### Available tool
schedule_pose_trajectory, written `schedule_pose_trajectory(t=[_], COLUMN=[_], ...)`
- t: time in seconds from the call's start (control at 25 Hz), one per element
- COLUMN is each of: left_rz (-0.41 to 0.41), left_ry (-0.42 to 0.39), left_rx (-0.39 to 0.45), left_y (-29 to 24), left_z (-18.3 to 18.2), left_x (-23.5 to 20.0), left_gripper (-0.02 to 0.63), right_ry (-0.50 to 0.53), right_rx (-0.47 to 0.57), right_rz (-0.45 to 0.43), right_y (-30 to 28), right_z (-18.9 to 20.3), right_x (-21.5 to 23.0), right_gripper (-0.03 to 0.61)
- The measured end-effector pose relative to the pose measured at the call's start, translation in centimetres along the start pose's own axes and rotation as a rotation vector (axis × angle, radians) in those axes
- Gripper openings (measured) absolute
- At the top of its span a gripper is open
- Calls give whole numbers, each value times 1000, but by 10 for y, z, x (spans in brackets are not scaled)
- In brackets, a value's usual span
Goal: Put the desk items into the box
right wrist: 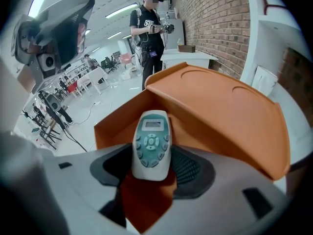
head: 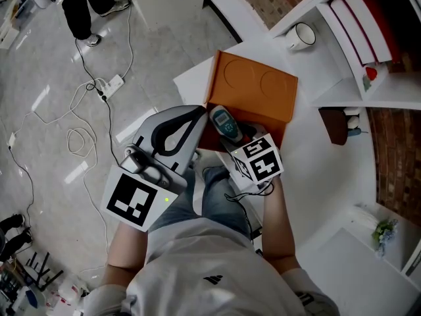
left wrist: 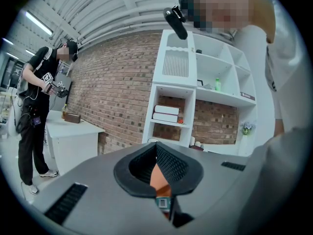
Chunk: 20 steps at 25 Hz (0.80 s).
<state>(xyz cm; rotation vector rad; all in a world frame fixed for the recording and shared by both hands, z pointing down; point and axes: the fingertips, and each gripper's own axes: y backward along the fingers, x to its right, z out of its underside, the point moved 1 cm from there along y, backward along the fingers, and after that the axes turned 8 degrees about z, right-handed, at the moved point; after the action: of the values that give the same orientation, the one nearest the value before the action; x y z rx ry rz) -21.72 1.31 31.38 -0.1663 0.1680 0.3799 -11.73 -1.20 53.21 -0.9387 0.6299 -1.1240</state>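
An orange box [head: 245, 114] stands on the white desk [head: 309, 150] with its lid [head: 253, 87] raised. My right gripper [head: 231, 135] is shut on a white and teal remote [head: 223, 122] and holds it just over the box's open near side. In the right gripper view the remote [right wrist: 151, 143] sits between the dark pads [right wrist: 188, 170], with the orange lid [right wrist: 220, 111] behind it. My left gripper [head: 196, 116] hovers at the box's left edge, jaws together and holding nothing. In the left gripper view a sliver of orange box [left wrist: 159, 177] shows through the slit of the left gripper [left wrist: 159, 166].
A white shelf unit holds red and white books [head: 362, 25]; a white mug [head: 301, 36] stands beside it. A brown object [head: 335, 124] and a small plant [head: 383, 229] lie to the right. A power strip [head: 112, 83] with cables lies on the floor. Another person [right wrist: 149, 23] stands further off.
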Motion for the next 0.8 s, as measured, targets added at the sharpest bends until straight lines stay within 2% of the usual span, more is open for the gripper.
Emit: schedule_pose_trajectory(t=[0.4, 0.6, 0.72, 0.8], left_rz=[12, 29, 51, 69], left_ry=[1, -7, -13, -19], left_rx=[2, 4, 5, 8], left_y=[0, -2, -7, -11], left_z=[-2, -5, -9, -11], left_x=[-3, -1, 2, 5], left_gripper=[12, 12, 12, 12], right_ry=[-14, -37, -74, -102], right_rx=[10, 78, 139, 176], right_rz=[14, 20, 29, 41], right_y=[2, 14, 26, 33], right_z=[-6, -18, -26, -31], right_x=[-1, -1, 0, 3], right_gripper=[255, 250, 211, 157])
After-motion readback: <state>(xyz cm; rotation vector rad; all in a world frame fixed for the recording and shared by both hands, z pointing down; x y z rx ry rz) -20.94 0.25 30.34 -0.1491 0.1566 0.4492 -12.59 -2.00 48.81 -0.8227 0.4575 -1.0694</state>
